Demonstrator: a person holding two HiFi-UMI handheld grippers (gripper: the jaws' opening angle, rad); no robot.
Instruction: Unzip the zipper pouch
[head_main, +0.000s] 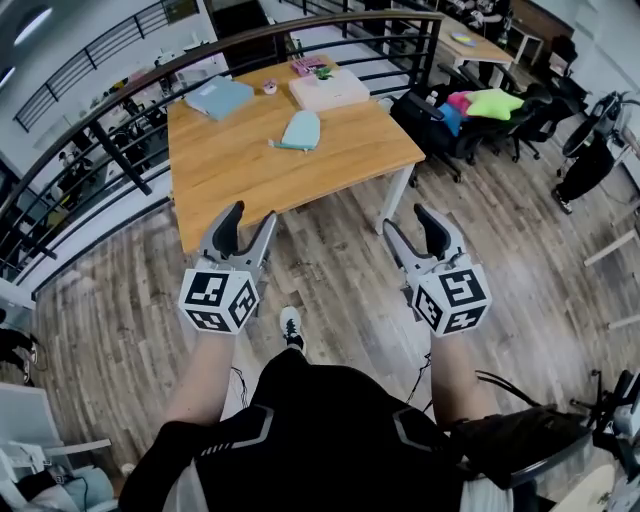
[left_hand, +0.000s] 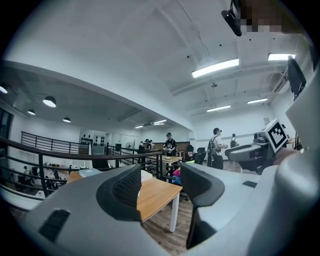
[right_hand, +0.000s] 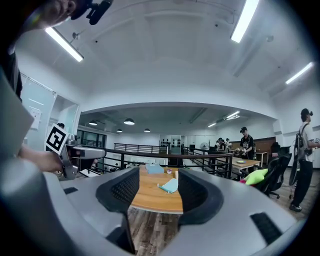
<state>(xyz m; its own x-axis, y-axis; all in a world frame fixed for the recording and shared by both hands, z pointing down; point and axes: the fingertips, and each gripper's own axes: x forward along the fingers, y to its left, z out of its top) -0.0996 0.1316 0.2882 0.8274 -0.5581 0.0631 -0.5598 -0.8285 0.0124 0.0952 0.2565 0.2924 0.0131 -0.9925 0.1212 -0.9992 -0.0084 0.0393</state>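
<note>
A light blue zipper pouch (head_main: 301, 130) lies near the middle of the wooden table (head_main: 240, 170), and it shows between the jaws in the right gripper view (right_hand: 169, 186). Both grippers hover over the floor, short of the table's near edge. My left gripper (head_main: 246, 232) is open with nothing between its jaws. My right gripper (head_main: 414, 229) stands wide open and empty. In the left gripper view, the left gripper (left_hand: 160, 187) frames the table's right corner (left_hand: 159, 194).
On the table's far side lie a blue book (head_main: 219, 97), a pale pink box (head_main: 328, 90) and a few small items (head_main: 308, 66). A curved black railing (head_main: 100, 140) runs behind the table. Office chairs with bright bags (head_main: 480, 110) stand at the right.
</note>
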